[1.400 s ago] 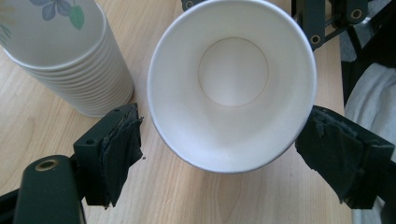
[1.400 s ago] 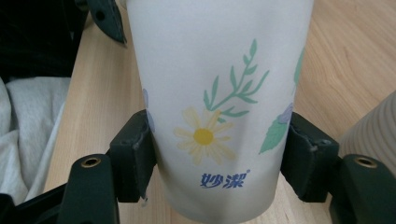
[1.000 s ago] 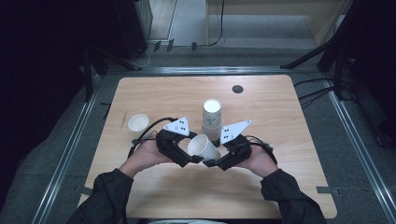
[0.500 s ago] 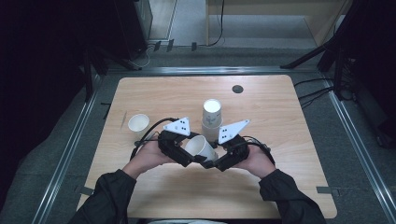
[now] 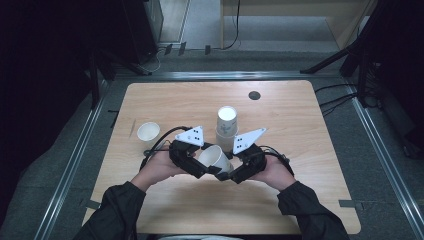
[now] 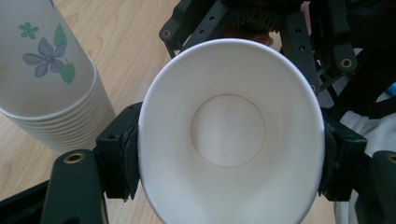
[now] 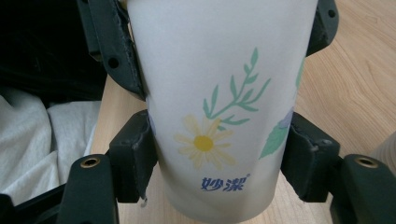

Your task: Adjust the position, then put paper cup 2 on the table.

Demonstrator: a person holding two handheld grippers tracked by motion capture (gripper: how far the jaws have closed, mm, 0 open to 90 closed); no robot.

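**Paper cup held between two grippers, near-edge middle of a wooden table**

Item 1. Paper cup: thin white paper, tapered round form, rolled rim, plain smooth inside with a flat circular base. The outer wall carries a printed yellow daisy, green sprigs, a blue-violet flower and blue lettering. It lies on its side above the table, over the middle of the half nearest the person, mouth turned toward the left gripper.

Item 2. Left gripper: black, matte, with rubbery pads. Its jaws have just been closing on the cup and now press both sides of the rim, squeezing the mouth into a slight oval.

Item 3. Right gripper: same build; jaws narrowed on the cup's lower wall near its base, pads tight against the paper on both sides.

Item 4. Stack of cups: same floral paper, nested, upright, near the table's centre, just beyond the grippers.

Item 5. Single cup: upright, open, toward the left edge.

Item 6. Table: pale wood-grain top, rounded corners, a dark round plug near the far edge.

Surroundings: grey floor, metal rails along the table's sides, dark equipment and cables beyond the far edge.
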